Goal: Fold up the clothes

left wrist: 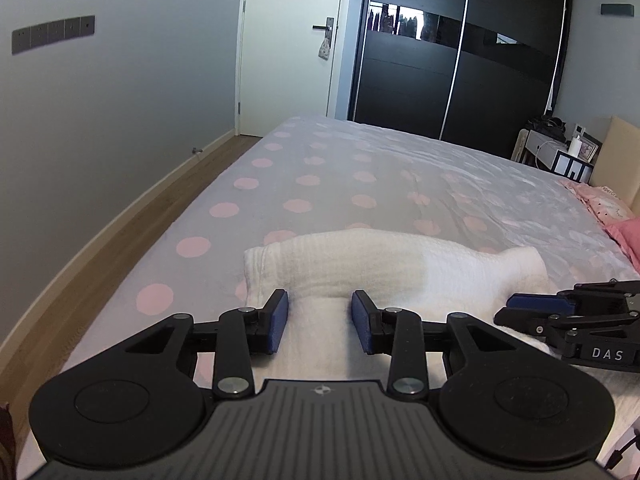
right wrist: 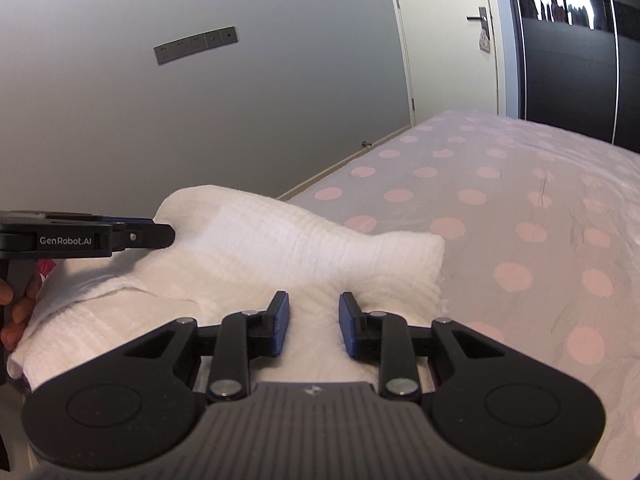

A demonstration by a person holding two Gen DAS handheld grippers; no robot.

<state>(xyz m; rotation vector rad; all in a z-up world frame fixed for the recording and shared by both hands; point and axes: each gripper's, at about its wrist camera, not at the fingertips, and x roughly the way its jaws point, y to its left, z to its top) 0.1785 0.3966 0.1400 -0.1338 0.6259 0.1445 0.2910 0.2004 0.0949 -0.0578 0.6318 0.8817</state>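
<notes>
Cloth [left wrist: 384, 264]: white, bunched in a doubled-over hump on the dotted bed [left wrist: 320, 184], just ahead of your 2 claws. Left claw [left wrist: 319, 322] and right claw [right wrist: 313, 322] both gape, gripping nothing, fingers straddling its near edge, probably for pinching it.

Black two-finger left gripper [left wrist: 319, 322] and right gripper [right wrist: 313, 322], blue-padded jaws, silver pivot screws, ribbed grey housings, white lettering

A bed [left wrist: 360, 184] in a grey, pink-dotted cover is filling the room, with a dark sliding wardrobe [left wrist: 460, 60], white door [left wrist: 288, 40] and wooden floor [left wrist: 120, 232] lying beyond.
</notes>
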